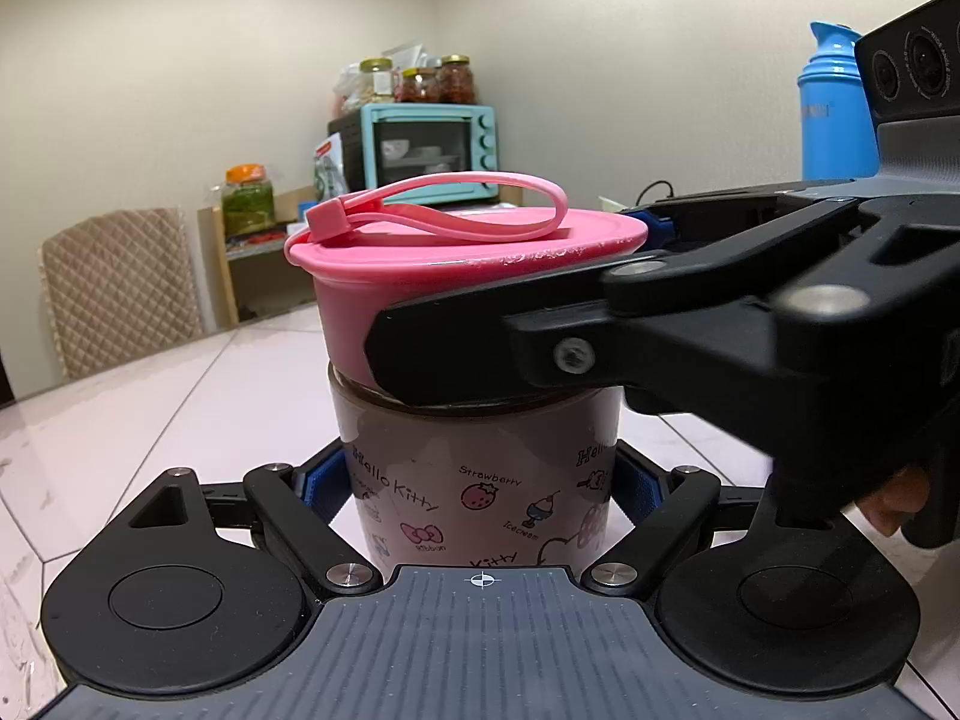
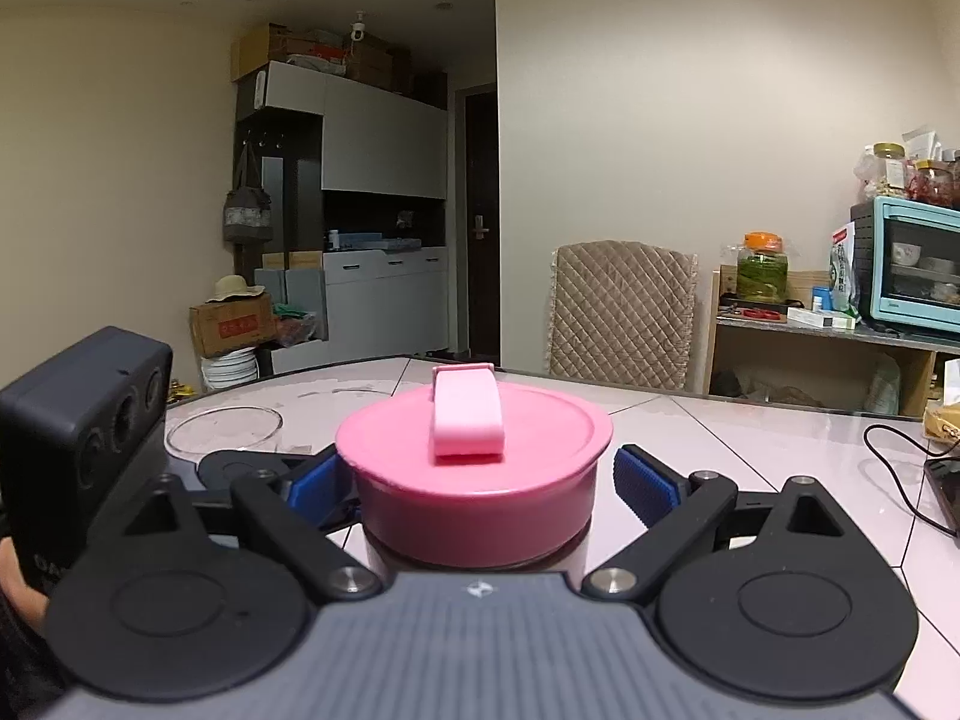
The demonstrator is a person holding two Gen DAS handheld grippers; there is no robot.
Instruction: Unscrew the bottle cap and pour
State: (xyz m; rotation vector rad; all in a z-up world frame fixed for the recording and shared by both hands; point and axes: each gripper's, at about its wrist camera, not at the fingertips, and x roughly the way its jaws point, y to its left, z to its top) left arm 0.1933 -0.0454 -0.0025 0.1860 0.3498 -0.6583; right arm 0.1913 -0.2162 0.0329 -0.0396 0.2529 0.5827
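A Hello Kitty bottle [image 1: 480, 480] with brown liquid stands upright on the white table. Its pink cap [image 1: 468, 264] with a pink strap loop sits on top. My left gripper [image 1: 480, 480] is shut on the bottle's body, blue pads pressed on both sides. My right gripper [image 2: 480, 480] comes in from the right at cap height and brackets the pink cap [image 2: 474, 468]. Its left pad touches the cap; the right pad [image 2: 645, 486] stands a small gap away, so it is open. In the left wrist view a right-gripper finger [image 1: 540, 336] crosses the cap's front.
A clear glass bowl [image 2: 223, 429] sits on the table [image 2: 750, 438] to the left of the bottle. A blue thermos [image 1: 834, 114] stands at the right. A black cable [image 2: 900, 480] lies at the right. A padded chair [image 2: 621, 312] and a teal oven [image 2: 918, 264] stand behind.
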